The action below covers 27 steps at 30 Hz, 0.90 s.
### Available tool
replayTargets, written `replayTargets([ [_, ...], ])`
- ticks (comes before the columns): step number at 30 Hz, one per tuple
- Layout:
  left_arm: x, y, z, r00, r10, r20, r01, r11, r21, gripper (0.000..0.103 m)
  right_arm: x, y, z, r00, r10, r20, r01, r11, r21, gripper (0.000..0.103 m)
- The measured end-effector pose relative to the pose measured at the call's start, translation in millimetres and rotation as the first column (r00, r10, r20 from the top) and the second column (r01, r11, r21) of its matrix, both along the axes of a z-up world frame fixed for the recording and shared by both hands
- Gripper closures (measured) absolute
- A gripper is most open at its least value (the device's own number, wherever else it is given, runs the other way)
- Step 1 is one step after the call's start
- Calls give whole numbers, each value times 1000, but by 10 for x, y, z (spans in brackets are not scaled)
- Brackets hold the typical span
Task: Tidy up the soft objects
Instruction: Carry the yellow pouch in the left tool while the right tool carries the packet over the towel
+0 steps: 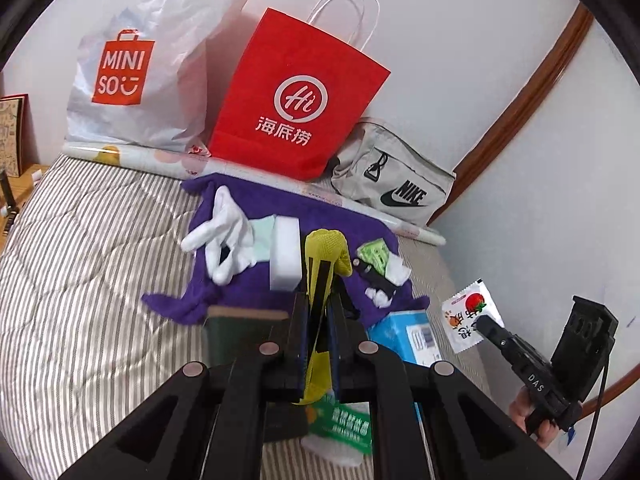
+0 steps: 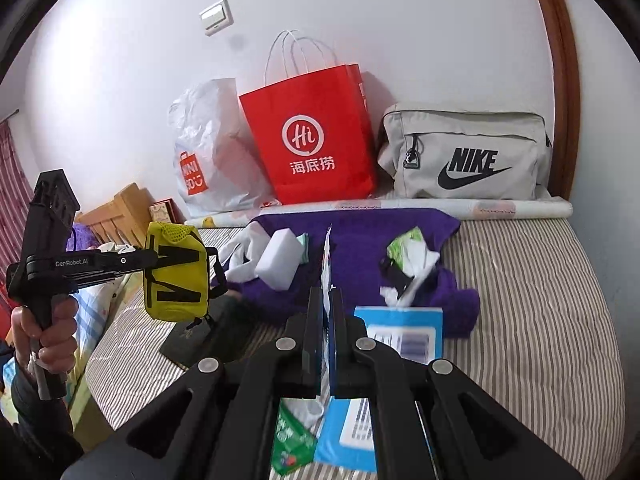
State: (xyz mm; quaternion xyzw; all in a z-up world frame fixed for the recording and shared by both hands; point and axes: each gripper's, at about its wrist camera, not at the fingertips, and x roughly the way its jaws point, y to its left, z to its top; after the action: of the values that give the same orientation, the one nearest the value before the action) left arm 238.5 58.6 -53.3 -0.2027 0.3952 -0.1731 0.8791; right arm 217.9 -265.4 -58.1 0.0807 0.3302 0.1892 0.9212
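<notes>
My left hand-held gripper (image 1: 318,300) is clamped on the yellow mesh pouch (image 2: 176,272), my right hand-held gripper (image 2: 328,308) on a thin tomato sauce packet (image 1: 470,320). At lower right of the left view, that slick packet could slip free onto the striped bed (image 2: 540,300).

Striped bed cover (image 2: 540,300) carries a purple towel (image 2: 360,248) at mid-bed toward the wall edge. Along that edge: white plastic bag (image 2: 212,152), red paper bag (image 2: 316,140), grey pouch (image 2: 468,152), rolled sheet (image 2: 500,208). Blue-white box (image 2: 400,332) nearer the front.
</notes>
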Motion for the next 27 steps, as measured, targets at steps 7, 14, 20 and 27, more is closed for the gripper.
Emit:
replayTargets([
  [7, 355, 37, 40, 999, 26, 20, -27, 999, 20, 94, 345, 36, -44, 1000, -22, -16, 21, 1000, -21, 101],
  [14, 674, 103, -129, 999, 46, -16, -45, 999, 27, 94, 658, 92, -228, 998, -31, -59, 28, 999, -41, 101],
  [20, 847, 68, -280, 998, 41, -48, -38, 997, 63, 94, 886, 156, -350, 996, -21, -84, 17, 998, -52, 101],
  [27, 1028, 10, -475, 995, 42, -85, -34, 995, 96, 94, 1104, 240, -449, 995, -8, -101, 3, 999, -44, 101],
])
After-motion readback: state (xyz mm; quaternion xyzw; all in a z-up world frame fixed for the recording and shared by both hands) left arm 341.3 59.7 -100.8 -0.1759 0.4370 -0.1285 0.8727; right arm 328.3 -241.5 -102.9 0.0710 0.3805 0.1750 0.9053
